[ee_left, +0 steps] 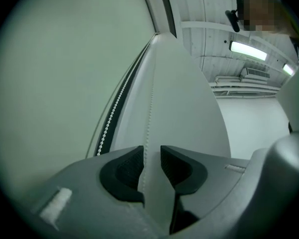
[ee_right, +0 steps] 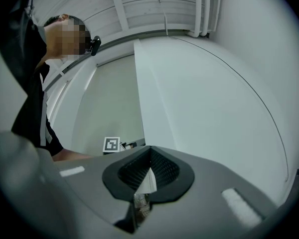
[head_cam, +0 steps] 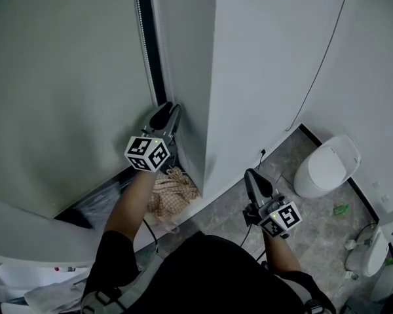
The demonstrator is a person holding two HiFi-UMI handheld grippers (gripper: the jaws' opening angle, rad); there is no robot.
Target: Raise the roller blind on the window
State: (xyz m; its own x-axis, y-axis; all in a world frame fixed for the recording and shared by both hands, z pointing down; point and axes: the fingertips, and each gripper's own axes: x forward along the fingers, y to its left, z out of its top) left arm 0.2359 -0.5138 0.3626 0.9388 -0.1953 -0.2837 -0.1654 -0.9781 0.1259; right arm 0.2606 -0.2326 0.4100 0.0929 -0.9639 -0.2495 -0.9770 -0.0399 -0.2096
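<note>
The pale green-grey roller blind [head_cam: 59, 90] hangs down over the window at the left. Its white bead chain [head_cam: 141, 25] runs down the blind's right edge beside the dark frame. My left gripper [head_cam: 169, 110] points into that corner, low on the chain. In the left gripper view its jaws [ee_left: 152, 153] stand apart with one chain strand [ee_left: 148, 103] running up between them, close to the left pad and not pinched. A second strand [ee_left: 114, 108] hangs to the left beside the blind [ee_left: 55, 83]. My right gripper [head_cam: 251, 174] is shut and empty [ee_right: 150, 151], held lower at the right, away from the chain.
A white wall pillar [head_cam: 249, 77] juts out right of the window, with a thin cable [head_cam: 321, 64] running down the wall. A checkered cloth [head_cam: 172, 190] lies at the foot of the window. A white toilet [head_cam: 327, 165] stands on the grey tiled floor at the right.
</note>
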